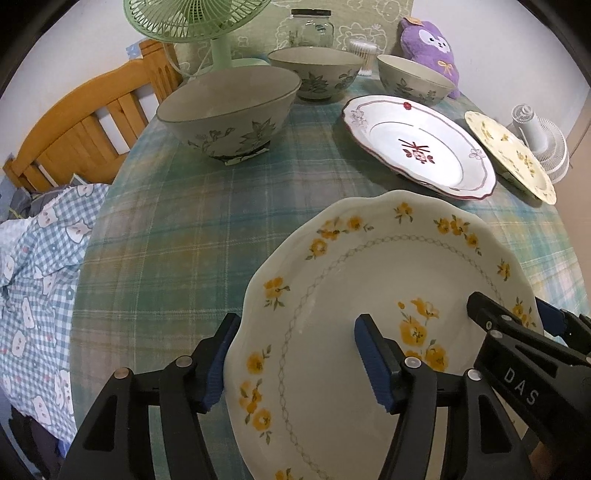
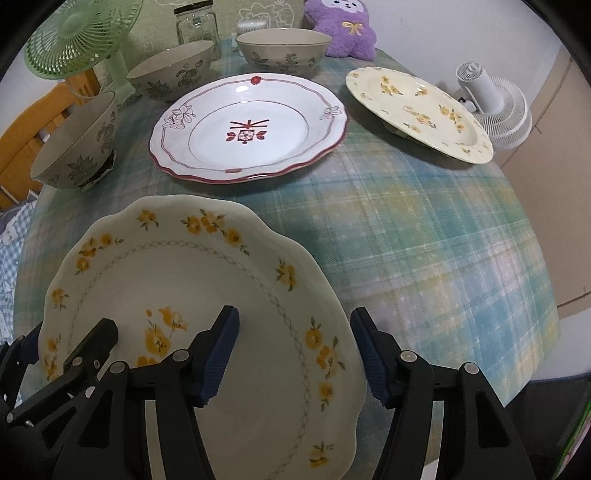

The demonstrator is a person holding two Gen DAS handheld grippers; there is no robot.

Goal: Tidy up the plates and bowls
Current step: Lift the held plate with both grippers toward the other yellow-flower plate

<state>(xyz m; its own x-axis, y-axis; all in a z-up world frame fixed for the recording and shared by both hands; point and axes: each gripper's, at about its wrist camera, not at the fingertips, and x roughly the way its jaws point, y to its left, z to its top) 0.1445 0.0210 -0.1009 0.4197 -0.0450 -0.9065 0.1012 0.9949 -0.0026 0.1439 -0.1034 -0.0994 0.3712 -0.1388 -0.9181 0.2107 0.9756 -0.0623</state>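
A cream scalloped plate with yellow flowers lies nearest, with a dark shadow under its far edge. My left gripper straddles its left rim, one pad against the outer edge and one inside the well. On the opposite rim my right gripper grips the same way. Behind it lie a white plate with a red rim and a pale yellow flowered plate. Three grey leaf-patterned bowls stand along the back.
The table has a green-blue checked cloth. At the back stand a green fan, a glass jar and a purple plush toy. A white fan sits off the right edge. A wooden chair and checked bedding are on the left.
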